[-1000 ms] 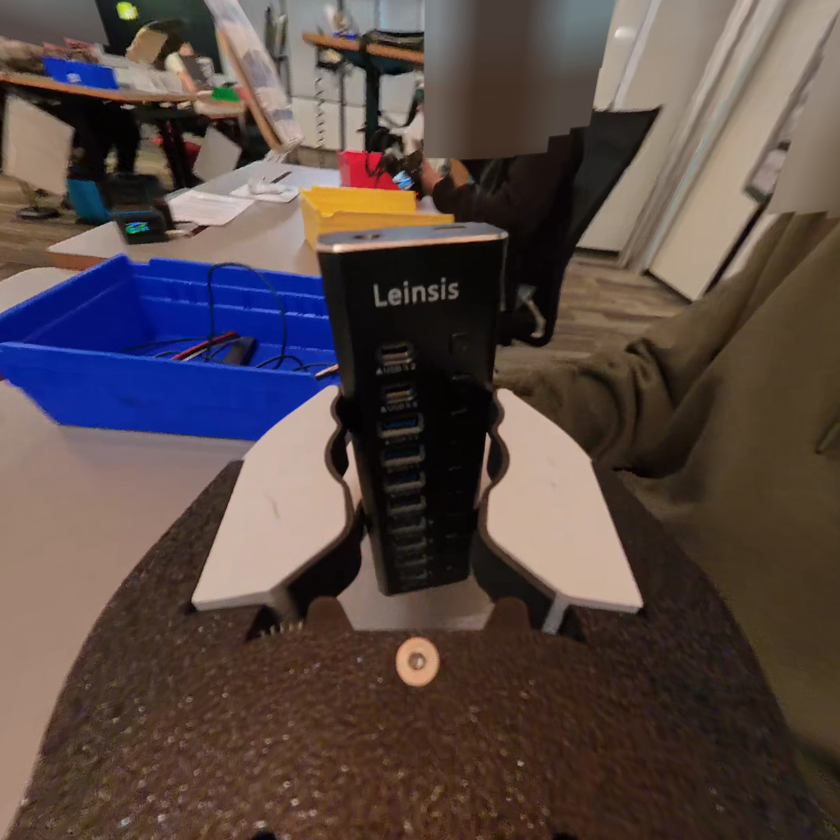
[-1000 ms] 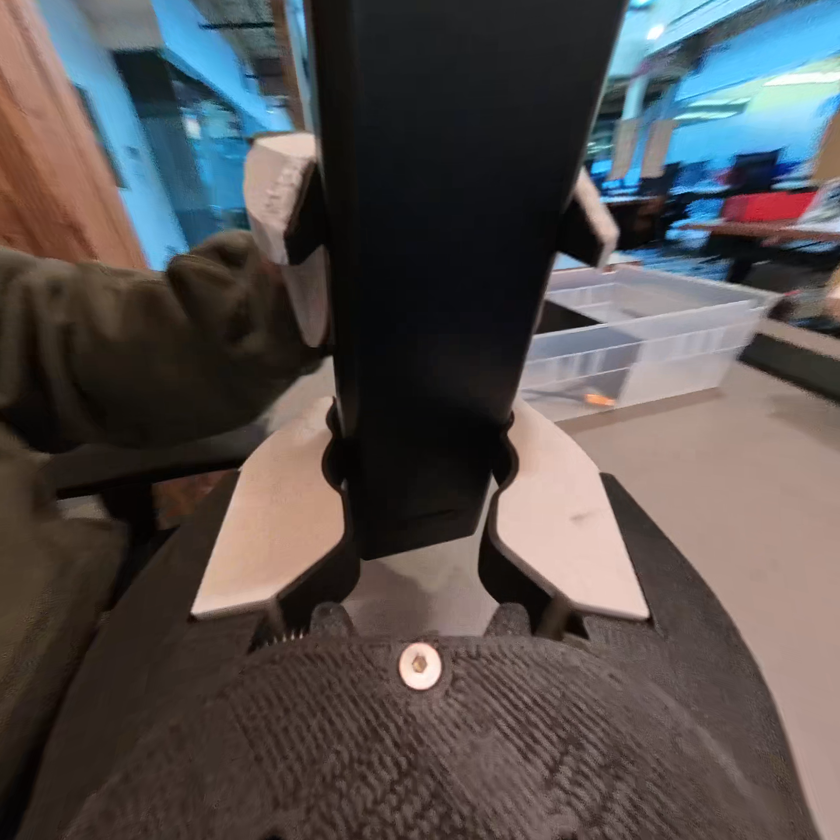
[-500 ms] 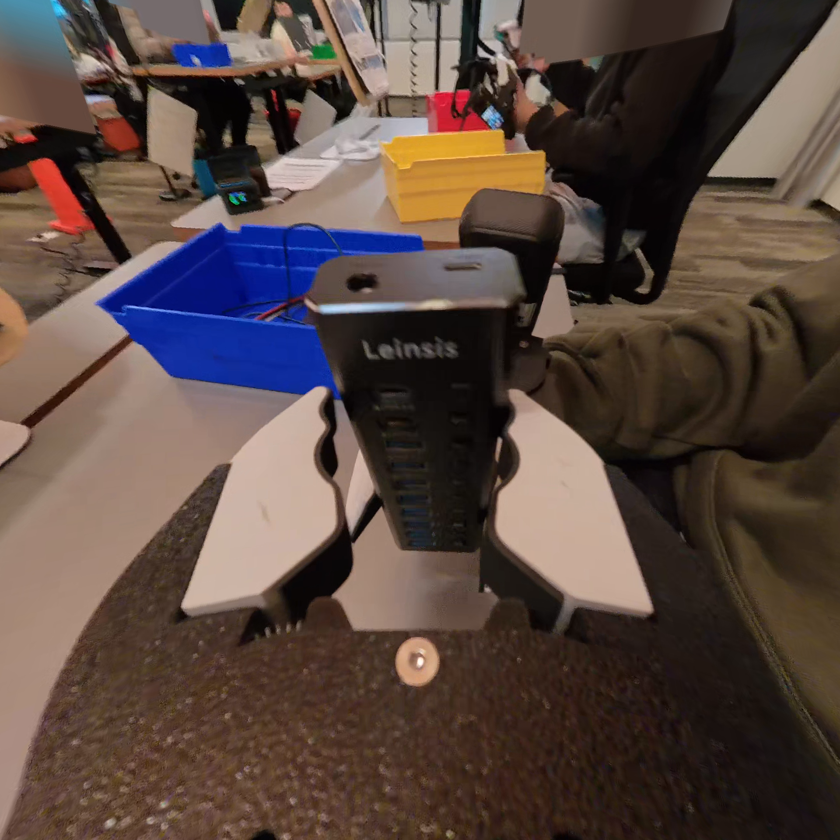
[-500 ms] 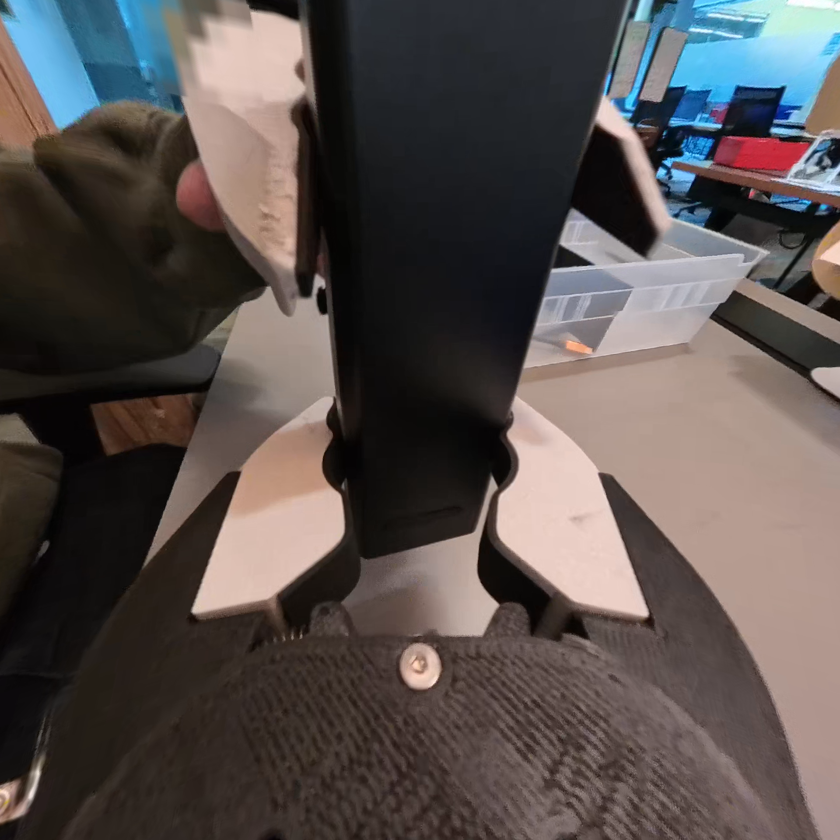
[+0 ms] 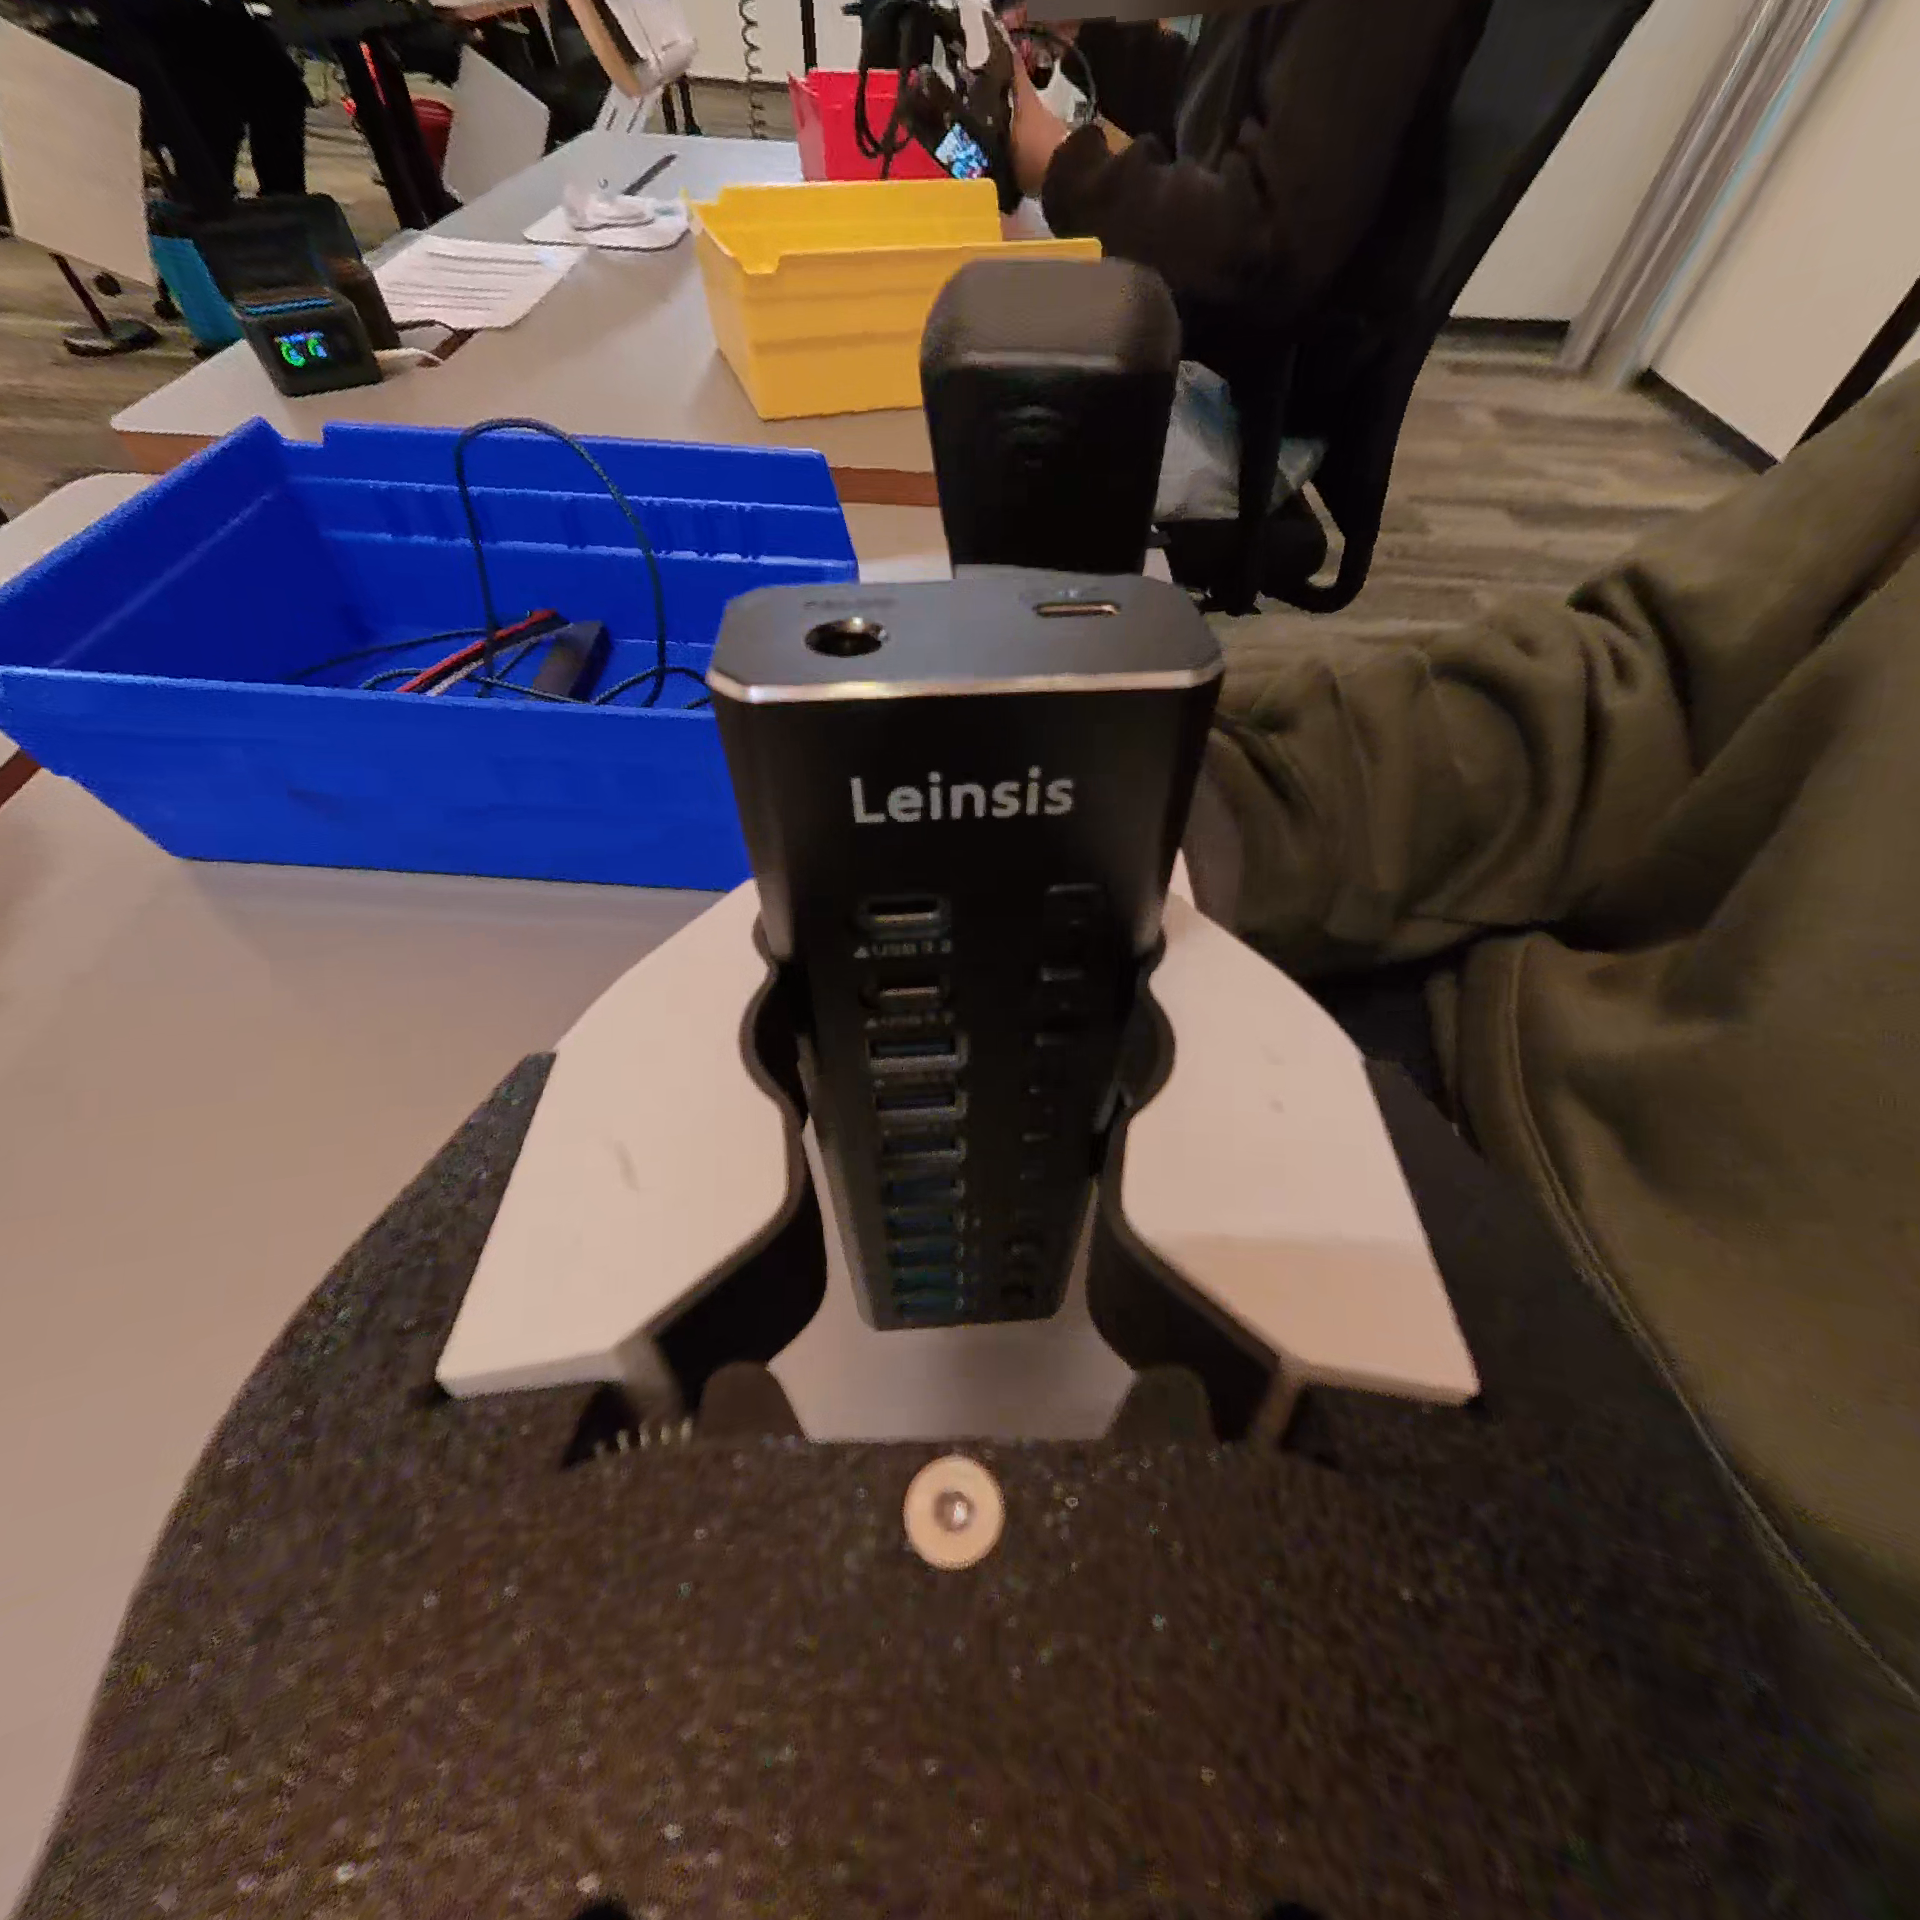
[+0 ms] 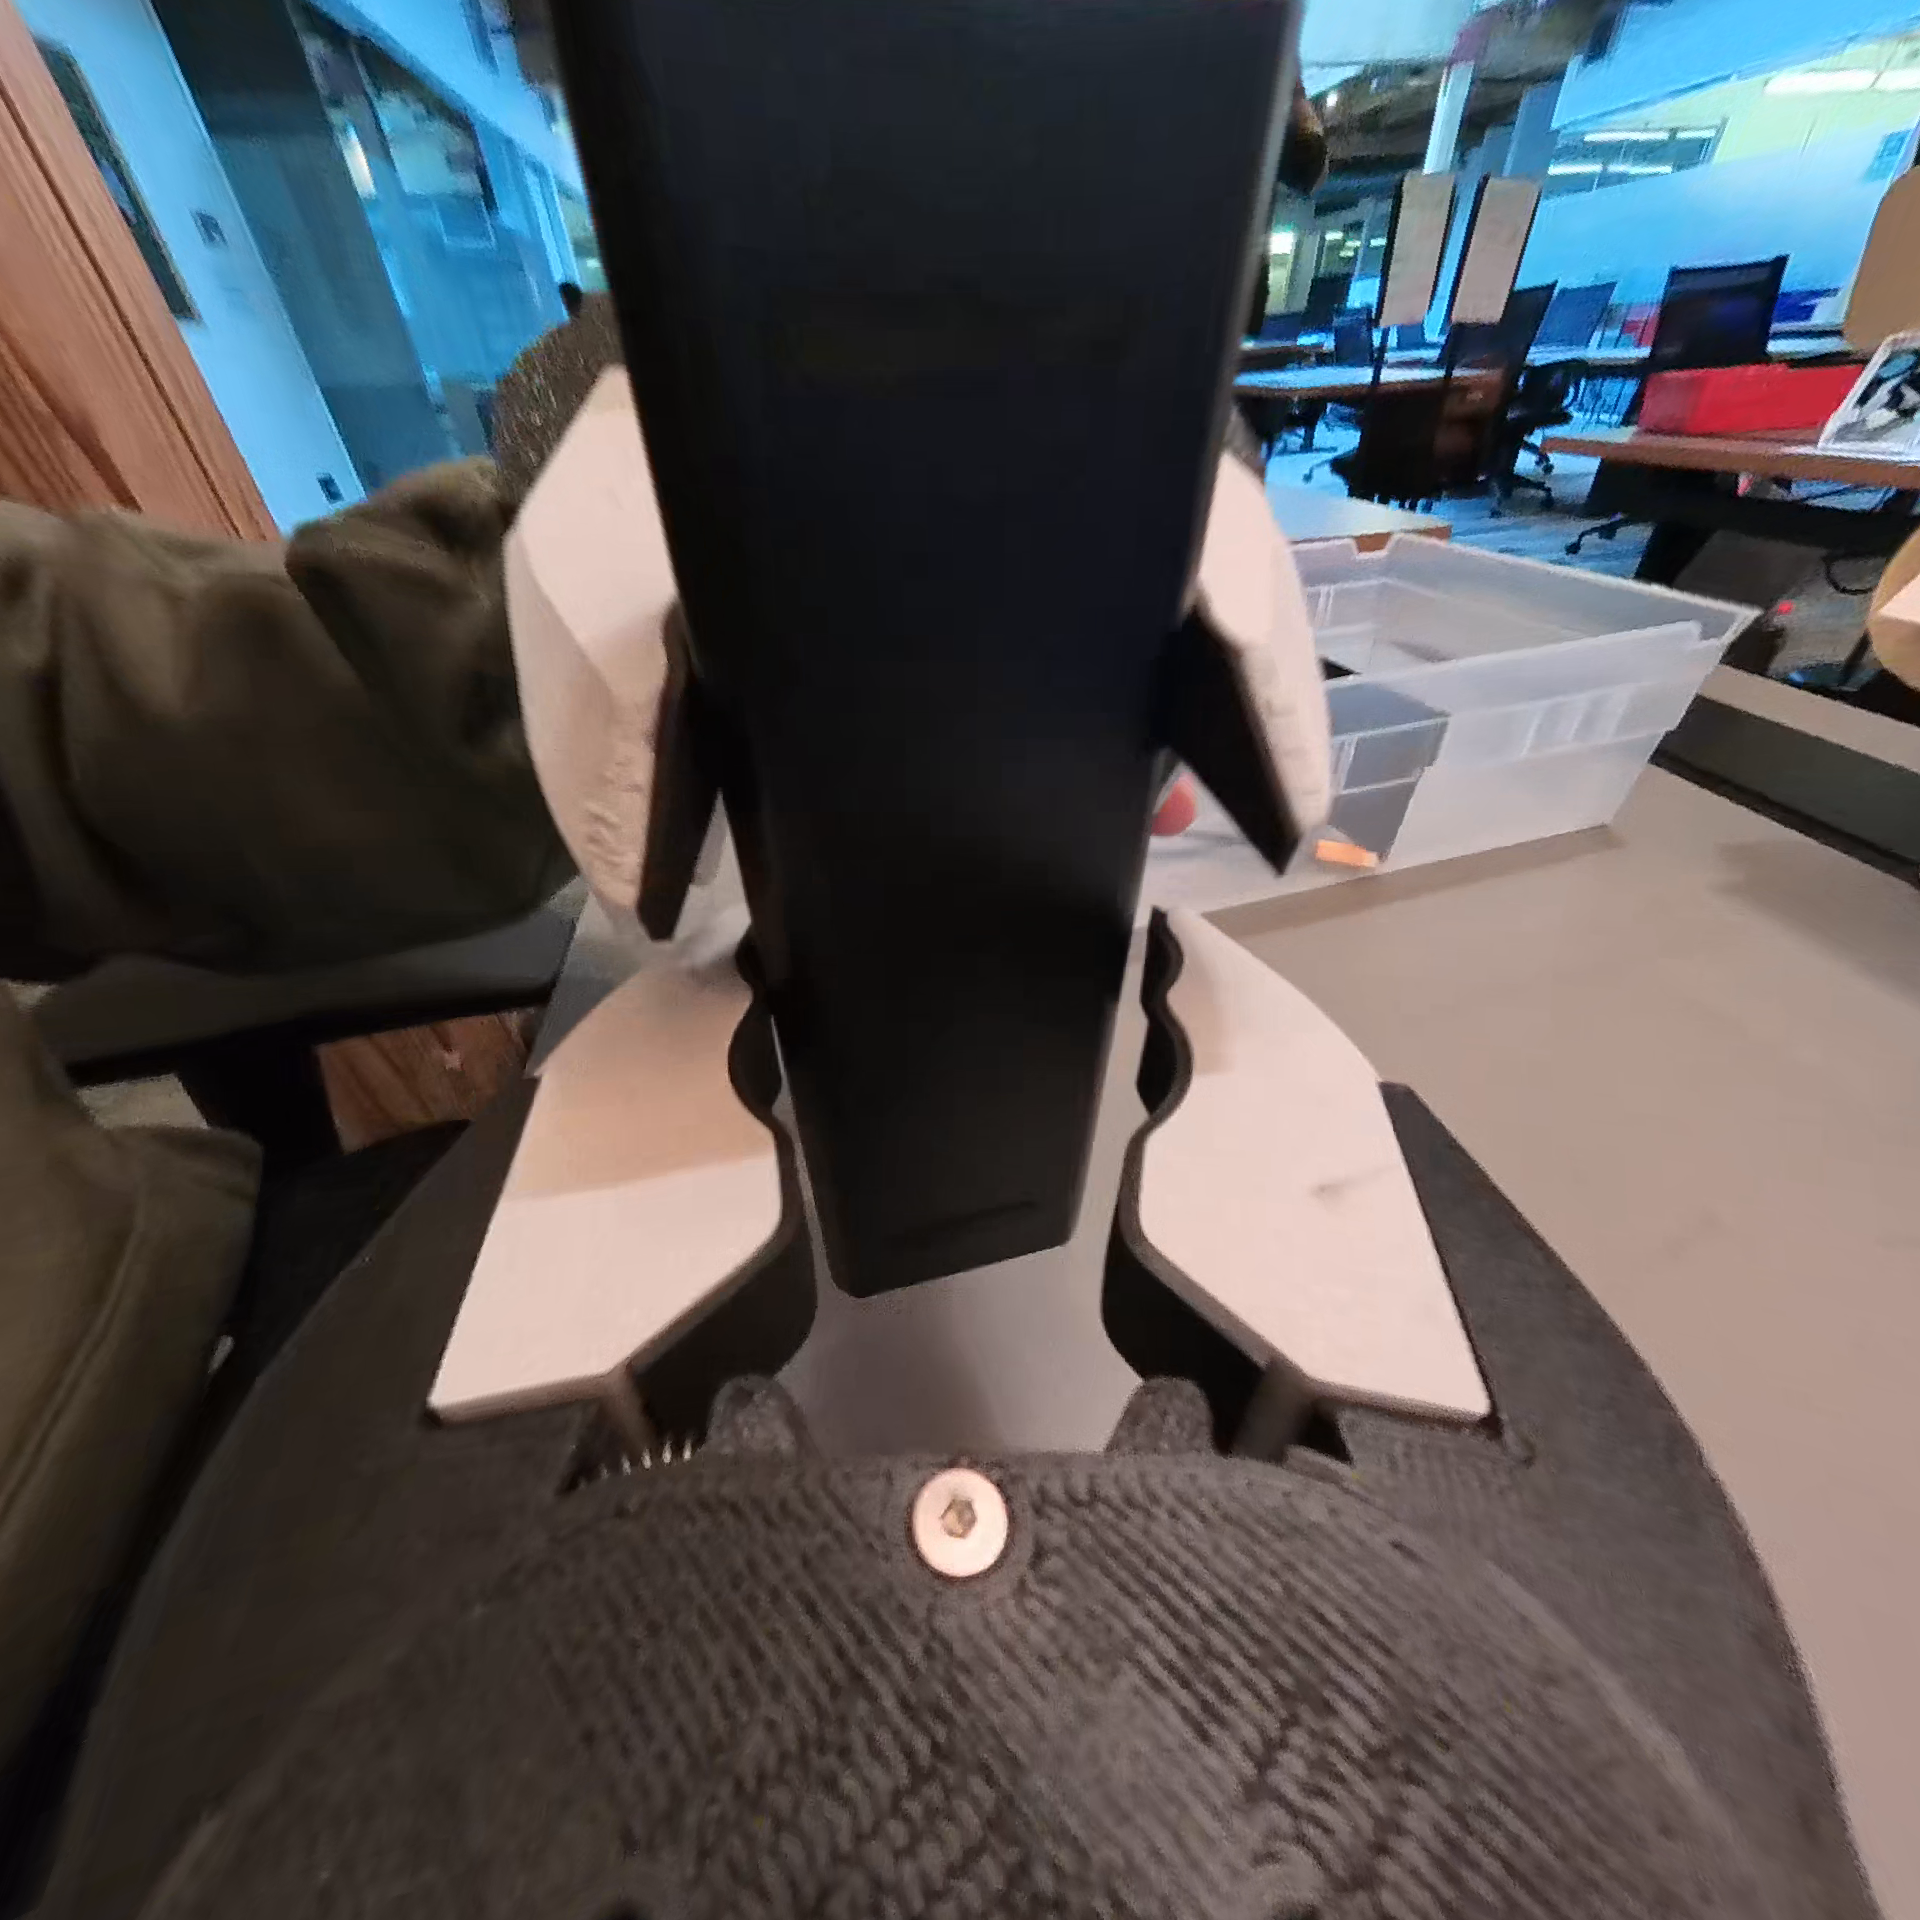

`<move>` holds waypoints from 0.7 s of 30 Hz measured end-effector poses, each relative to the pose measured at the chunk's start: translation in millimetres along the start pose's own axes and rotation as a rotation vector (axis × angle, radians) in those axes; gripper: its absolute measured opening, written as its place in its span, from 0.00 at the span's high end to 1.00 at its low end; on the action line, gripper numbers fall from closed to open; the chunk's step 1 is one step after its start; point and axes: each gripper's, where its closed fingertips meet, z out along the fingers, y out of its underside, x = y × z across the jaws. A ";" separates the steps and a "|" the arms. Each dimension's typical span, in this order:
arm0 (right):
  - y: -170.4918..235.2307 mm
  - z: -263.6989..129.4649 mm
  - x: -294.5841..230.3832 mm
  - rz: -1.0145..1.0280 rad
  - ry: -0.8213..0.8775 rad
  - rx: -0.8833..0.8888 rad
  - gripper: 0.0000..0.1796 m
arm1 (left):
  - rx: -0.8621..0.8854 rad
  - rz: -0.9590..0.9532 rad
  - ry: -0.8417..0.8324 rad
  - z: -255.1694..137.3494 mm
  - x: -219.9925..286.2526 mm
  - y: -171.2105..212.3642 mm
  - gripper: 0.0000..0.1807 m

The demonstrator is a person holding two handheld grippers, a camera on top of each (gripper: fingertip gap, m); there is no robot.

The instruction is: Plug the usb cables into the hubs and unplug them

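A black multi-port USB hub [image 5: 987, 748] stands between the fingers of my left gripper [image 5: 961, 935], which is shut on its lower half, port side toward the camera. The right wrist view shows the hub's plain back [image 6: 935, 520]. My right gripper [image 6: 951, 935] is around the hub's near end with its fingers slightly apart; a thin gap shows on the right side. The left gripper's fingers [image 6: 582, 675] clamp the hub just beyond. No cable is plugged into the hub. Loose cables [image 5: 499, 665] lie in a blue bin [image 5: 312, 769].
The blue bin sits on the grey table [image 5: 260, 1091]; a yellow bin [image 5: 831, 312] stands behind it. A chair armrest [image 5: 1049, 416] and an olive sleeve [image 5: 1507, 779] are close on the right. A clear plastic bin [image 6: 1507, 727] stands on the table. My hands' fingertips stand some 6 centimeters from each other.
The hub has been tipped forward, so its end face with two sockets now shows. The right gripper's fingers have eased off the hub. The left gripper's fingers now sit closer to the right gripper.
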 end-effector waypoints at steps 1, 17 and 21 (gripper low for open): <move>3.0 1.7 -1.6 0.000 -0.008 -0.004 0.62 | 0.010 0.002 0.005 0.8 0.8 -1.8 0.67; 3.3 -4.0 9.0 0.106 -0.016 0.088 0.65 | -0.022 -0.054 -0.070 -5.6 -13.7 -3.6 0.65; -3.3 -15.6 8.4 0.149 -0.082 0.186 0.65 | 0.150 -0.106 -0.082 -25.5 -14.8 -33.6 0.64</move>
